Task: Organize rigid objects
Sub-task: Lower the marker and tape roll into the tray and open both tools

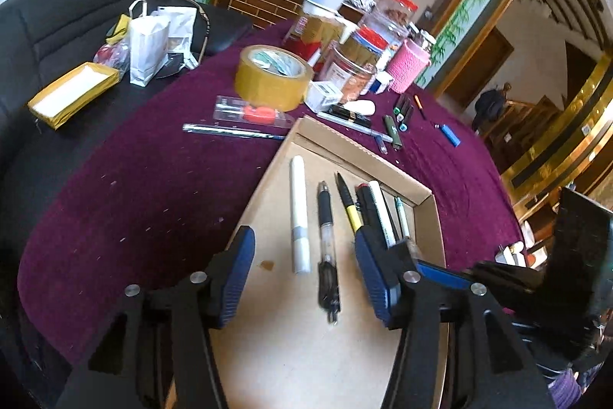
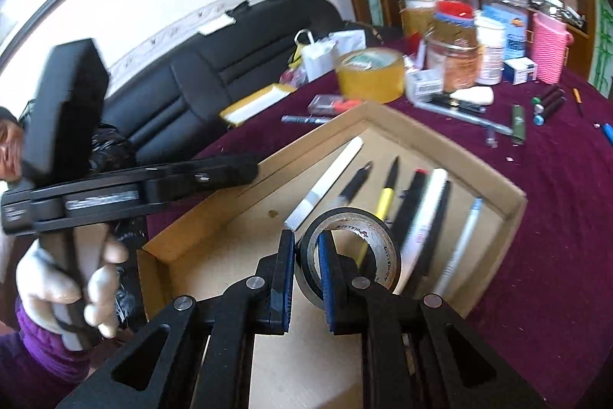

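Note:
A shallow cardboard tray [image 1: 427,206] [image 2: 513,206] lies on the purple tablecloth and holds several pens and markers side by side, among them a white marker [image 1: 298,213] and a black pen [image 1: 326,240]. My left gripper [image 1: 304,257] is open and empty, low over the tray with those two between its fingers. My right gripper [image 2: 306,269] is shut on the wall of a black tape roll [image 2: 383,248], held upright above the tray's near part. The left gripper's body shows in the right wrist view [image 2: 134,186], held by a gloved hand.
Beyond the tray lie a yellow tape roll [image 1: 272,77] [image 2: 369,73], loose pens [image 1: 354,127], a green lighter [image 1: 392,131], a blue lighter [image 1: 450,135], jars and a pink cup [image 1: 406,69]. A black sofa [image 1: 57,25] with bags stands at the left.

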A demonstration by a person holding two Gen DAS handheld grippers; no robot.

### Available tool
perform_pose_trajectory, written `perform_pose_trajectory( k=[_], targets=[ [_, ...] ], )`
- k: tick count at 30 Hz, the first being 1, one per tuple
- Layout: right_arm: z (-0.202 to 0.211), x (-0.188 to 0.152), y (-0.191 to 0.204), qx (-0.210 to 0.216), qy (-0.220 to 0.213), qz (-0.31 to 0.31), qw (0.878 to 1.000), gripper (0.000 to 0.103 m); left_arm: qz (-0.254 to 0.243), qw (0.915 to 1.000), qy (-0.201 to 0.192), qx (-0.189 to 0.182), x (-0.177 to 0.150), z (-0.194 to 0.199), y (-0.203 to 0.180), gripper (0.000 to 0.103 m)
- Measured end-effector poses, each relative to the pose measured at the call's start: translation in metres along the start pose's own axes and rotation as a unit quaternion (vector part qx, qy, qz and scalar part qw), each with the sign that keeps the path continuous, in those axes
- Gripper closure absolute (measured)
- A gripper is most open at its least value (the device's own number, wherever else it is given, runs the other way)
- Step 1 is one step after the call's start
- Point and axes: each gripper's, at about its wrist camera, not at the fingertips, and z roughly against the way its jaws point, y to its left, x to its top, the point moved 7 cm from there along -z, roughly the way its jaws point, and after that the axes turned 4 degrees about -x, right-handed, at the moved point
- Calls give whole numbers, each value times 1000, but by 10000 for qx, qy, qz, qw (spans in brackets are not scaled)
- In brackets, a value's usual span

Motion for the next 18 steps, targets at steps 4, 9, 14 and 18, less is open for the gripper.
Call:
perform_pose_trajectory(
  k=[4, 9, 14, 18],
  targets=[
    [-18, -3, 11, -108, 202, 205, 9995, 89, 94, 9999, -108, -67, -6, 12, 8, 48],
    [-25, -15, 21, -215, 527, 404, 9976, 89, 307, 9987, -222, -353, -13, 26, 16, 47],
    [-29, -34, 37, -267, 863, 736, 9932, 89, 324, 9983, -287, -396, -16, 31, 22, 46],
    [-51, -34, 38, -497, 1086, 840, 9893, 89, 348, 9981, -268, -434, -19, 30, 22, 46]
  ],
)
